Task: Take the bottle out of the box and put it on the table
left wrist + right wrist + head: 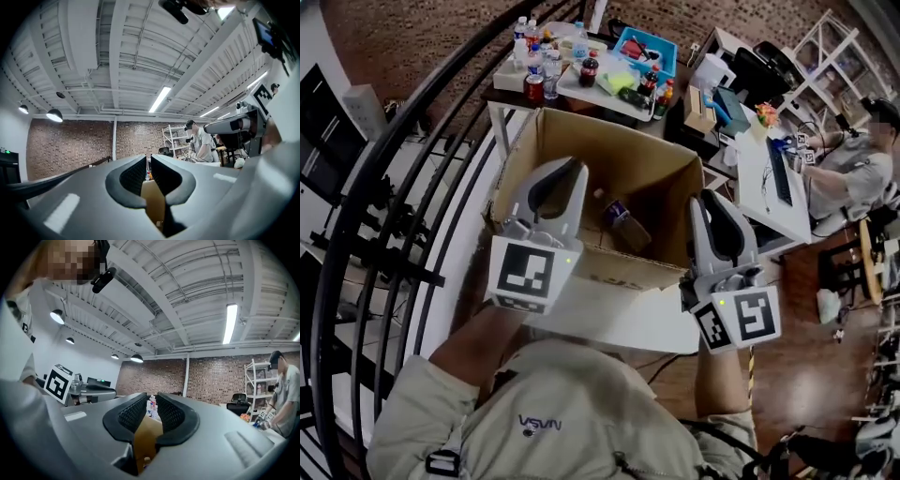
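Note:
An open cardboard box [652, 169] stands in front of me in the head view. A clear bottle [623, 223] with a dark label lies on its side on the box floor. My left gripper [570, 169] hangs over the box's near left corner, shut with nothing in it. My right gripper [706, 199] hovers at the box's near right corner, its pads a little apart and empty. In the left gripper view, the left gripper [148, 161] shows only a thin slit with brown box [153, 204] behind. In the right gripper view, the right gripper [153, 401] frames the box [147, 432].
Behind the box a white table [614, 101] carries several bottles [546, 67] and a blue tray [645, 45]. Black railing bars [412, 178] curve along the left. To the right, a person [853, 169] sits at a cluttered desk [759, 178].

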The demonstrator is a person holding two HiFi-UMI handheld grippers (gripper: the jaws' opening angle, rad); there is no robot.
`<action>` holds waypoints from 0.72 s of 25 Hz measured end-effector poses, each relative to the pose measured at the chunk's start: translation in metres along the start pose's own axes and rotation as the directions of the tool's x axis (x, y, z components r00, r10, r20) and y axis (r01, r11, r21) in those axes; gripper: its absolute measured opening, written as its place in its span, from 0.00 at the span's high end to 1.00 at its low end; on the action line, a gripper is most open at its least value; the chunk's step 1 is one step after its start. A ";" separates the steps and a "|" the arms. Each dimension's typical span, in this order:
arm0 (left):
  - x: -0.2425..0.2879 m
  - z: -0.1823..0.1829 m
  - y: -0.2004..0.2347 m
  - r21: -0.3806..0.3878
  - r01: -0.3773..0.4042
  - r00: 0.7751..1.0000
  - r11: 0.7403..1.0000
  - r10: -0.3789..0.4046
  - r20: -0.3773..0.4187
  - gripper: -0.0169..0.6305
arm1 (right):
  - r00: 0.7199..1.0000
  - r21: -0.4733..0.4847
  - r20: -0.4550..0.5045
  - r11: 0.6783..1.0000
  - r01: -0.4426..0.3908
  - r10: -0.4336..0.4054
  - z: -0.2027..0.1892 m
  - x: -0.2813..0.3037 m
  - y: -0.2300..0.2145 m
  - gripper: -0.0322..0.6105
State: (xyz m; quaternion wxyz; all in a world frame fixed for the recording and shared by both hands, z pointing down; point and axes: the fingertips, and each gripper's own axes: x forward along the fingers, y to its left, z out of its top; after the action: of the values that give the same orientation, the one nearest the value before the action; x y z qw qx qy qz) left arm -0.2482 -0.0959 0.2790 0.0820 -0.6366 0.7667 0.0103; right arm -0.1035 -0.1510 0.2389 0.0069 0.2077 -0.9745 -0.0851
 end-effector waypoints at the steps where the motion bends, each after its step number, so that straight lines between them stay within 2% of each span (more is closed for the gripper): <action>1: 0.006 0.000 0.006 -0.001 0.004 1.000 1.000 -0.004 0.002 0.97 | 1.000 -0.017 -0.004 1.000 -0.008 0.008 0.006 0.010 0.001 0.85; 6: 0.033 -0.003 0.019 0.005 -0.002 1.000 1.000 0.002 -0.013 0.91 | 0.998 -0.071 -0.025 0.995 -0.063 0.061 0.028 0.058 -0.009 0.81; 9: 0.046 -0.014 0.029 0.006 -0.036 0.998 0.999 0.036 -0.045 0.91 | 0.992 -0.093 -0.071 0.989 -0.114 0.108 0.021 0.087 -0.014 0.77; 11: 0.054 -0.025 0.035 0.006 -0.063 0.995 0.998 0.064 -0.080 0.90 | 0.978 -0.102 -0.138 0.980 -0.168 0.153 0.004 0.111 -0.013 0.72; 15: 0.070 -0.046 0.040 -0.008 -0.097 0.986 0.995 0.095 -0.139 0.90 | 0.930 -0.088 -0.311 0.968 -0.233 0.196 -0.056 0.153 -0.014 0.67; 18: 0.080 -0.056 0.042 -0.018 -0.112 0.981 0.994 0.108 -0.163 0.90 | 0.866 -0.040 -0.447 0.963 -0.267 0.221 -0.113 0.172 -0.007 0.66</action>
State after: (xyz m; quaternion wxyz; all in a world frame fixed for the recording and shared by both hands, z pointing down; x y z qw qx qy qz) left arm -0.3094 -0.1723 0.3199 0.0102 -0.5931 0.8047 -0.0264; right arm -0.2522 -0.2454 0.3455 0.2474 0.0960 -0.9606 -0.0832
